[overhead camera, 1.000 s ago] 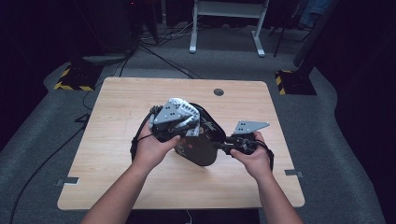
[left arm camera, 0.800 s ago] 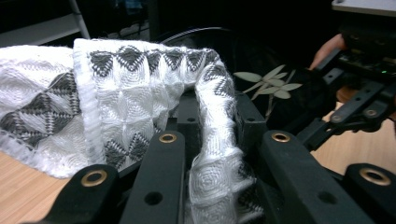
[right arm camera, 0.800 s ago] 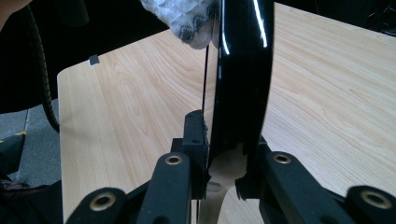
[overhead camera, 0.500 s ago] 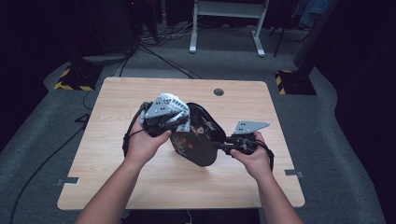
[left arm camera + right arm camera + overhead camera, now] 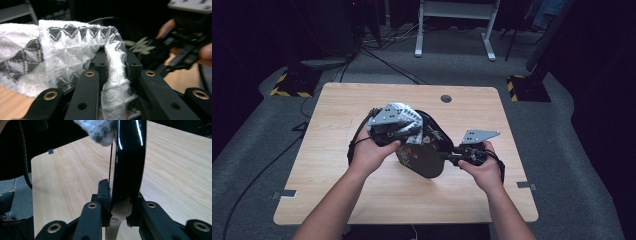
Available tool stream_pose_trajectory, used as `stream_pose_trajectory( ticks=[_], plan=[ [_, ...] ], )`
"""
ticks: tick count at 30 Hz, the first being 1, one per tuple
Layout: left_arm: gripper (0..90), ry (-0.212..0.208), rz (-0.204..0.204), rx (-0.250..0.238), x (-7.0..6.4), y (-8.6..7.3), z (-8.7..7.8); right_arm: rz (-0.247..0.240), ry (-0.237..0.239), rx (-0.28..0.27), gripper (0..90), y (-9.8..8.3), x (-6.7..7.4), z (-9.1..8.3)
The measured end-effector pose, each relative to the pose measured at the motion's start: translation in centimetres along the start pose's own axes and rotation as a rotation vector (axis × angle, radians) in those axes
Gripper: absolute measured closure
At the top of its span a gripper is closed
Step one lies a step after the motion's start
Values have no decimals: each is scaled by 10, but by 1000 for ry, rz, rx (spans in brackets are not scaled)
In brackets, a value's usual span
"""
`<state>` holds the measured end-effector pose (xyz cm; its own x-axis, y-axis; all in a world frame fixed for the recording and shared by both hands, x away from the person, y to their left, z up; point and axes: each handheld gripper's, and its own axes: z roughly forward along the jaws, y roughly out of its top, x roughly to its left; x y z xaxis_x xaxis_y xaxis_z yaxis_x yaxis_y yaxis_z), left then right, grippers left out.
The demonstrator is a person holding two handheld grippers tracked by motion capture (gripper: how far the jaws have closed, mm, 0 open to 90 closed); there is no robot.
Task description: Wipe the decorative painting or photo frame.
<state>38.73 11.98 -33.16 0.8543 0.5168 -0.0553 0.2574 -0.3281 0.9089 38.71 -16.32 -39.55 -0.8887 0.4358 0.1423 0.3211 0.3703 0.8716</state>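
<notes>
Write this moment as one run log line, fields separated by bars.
left gripper: shut on patterned cloth | right gripper: shut on black paddle | cloth against paddle, above wooden table

A light wooden table (image 5: 337,180) with rounded corners stands on grey carpet (image 5: 257,200), with a round cable hole (image 5: 446,98) near its far edge. A black oval tray (image 5: 427,150) sits around its middle; whether it rests on the wood cannot be told. The rest of the top shows bare wood grain.
</notes>
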Motion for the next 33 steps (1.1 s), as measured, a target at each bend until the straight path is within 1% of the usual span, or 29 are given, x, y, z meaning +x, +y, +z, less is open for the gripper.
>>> stream_pose_trajectory(
  ticks=[1, 4, 8, 11, 14, 19, 20, 24, 27, 28, 30, 31, 33],
  plan=[
    [772, -15, 6, 0, -1, 1, 1, -1, 1, 1, 783, 0, 0, 0],
    [771, -40, 22, 10, -2, 3, 4, 0, 0, 1, 782, 0, 0, 0],
    [771, -92, 11, 2, -3, 4, 8, 0, 3, 1, 785, -1, -1, -1],
    [771, -106, 12, 0, -5, 3, 12, 4, 6, 0, 787, -1, -2, -1],
    [771, -117, 9, -4, -2, 2, 11, 7, 11, 1, 789, -1, -4, -3],
    [771, -81, 4, 3, 7, -1, 6, 11, 23, -2, 789, -2, -7, -5],
    [772, -77, -4, 4, 9, -3, 5, 12, 24, -3, 789, -2, -7, -5],
    [772, -63, -18, 7, 16, -7, 1, 12, 31, -3, 789, -3, -9, -7],
    [772, -49, -19, 8, 20, -9, -2, 12, 37, 1, 790, -3, -11, -8],
    [771, -49, -27, 7, 21, -9, -3, 10, 38, 3, 789, -4, -11, -8],
    [772, -45, -27, 10, 20, -8, -3, 11, 42, 5, 789, -4, -11, -8],
    [772, -37, -18, 13, 18, -8, -3, 8, 41, 6, 788, -3, -11, -8],
    [771, -38, 1, 12, 12, -6, 0, 3, 36, 11, 788, -3, -10, -7]
  ],
)
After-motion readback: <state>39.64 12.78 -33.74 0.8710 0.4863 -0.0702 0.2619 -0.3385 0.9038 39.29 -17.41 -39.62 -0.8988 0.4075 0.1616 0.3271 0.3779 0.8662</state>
